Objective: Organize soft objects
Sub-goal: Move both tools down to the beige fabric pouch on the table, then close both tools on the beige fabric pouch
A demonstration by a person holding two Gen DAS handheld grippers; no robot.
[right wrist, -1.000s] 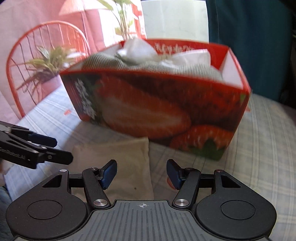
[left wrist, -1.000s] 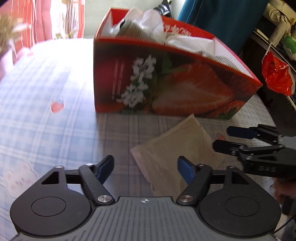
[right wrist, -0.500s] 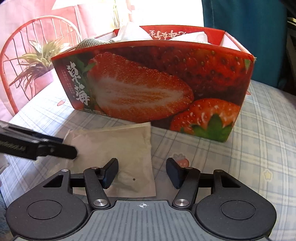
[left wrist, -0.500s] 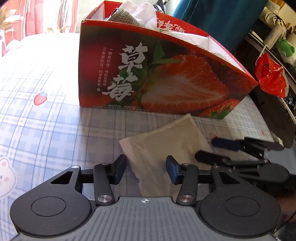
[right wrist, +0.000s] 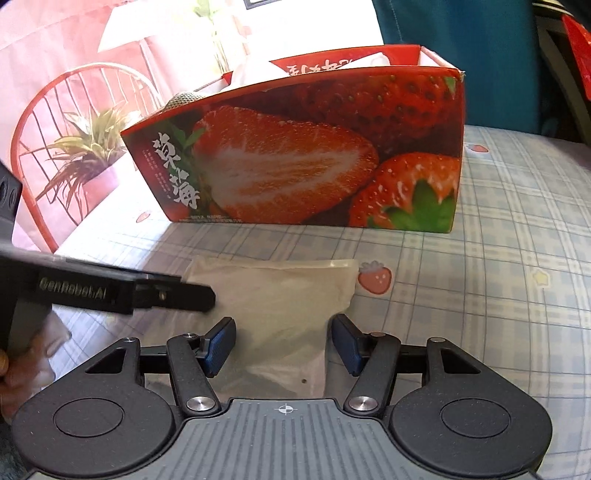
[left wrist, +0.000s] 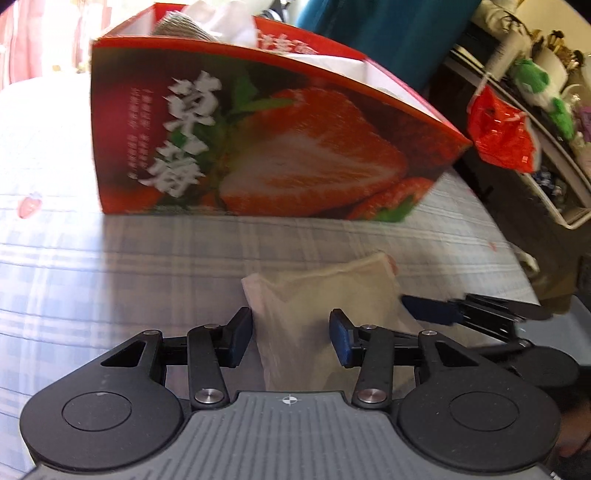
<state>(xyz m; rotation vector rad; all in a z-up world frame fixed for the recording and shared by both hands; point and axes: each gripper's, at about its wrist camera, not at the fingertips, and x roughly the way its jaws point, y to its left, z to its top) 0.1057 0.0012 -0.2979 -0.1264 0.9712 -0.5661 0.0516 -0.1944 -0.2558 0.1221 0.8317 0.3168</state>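
Observation:
A beige cloth point(left wrist: 325, 295) lies flat on the checked tablecloth in front of a red strawberry box point(left wrist: 266, 140). It also shows in the right wrist view point(right wrist: 280, 295), with the box point(right wrist: 314, 158) behind it. My left gripper point(left wrist: 290, 332) is open, its jaws either side of the cloth's near left edge. My right gripper point(right wrist: 284, 343) is open, its jaws either side of the cloth's near right part. Each gripper shows in the other's view: the right one point(left wrist: 436, 310), the left one point(right wrist: 192, 291). The box holds white and grey cloths point(left wrist: 207, 22).
A red plastic bag point(left wrist: 502, 133) and a cluttered shelf point(left wrist: 546, 110) are at the right. A red chair point(right wrist: 85, 110) with a potted plant point(right wrist: 88, 162) stands left of the table. A teal cloth point(right wrist: 461, 55) hangs behind the box.
Both grippers have come down and closer to the beige cloth, so that their open jaws now straddle its near edge. The left jaws have narrowed since one second ago. The cloth looks slightly bunched.

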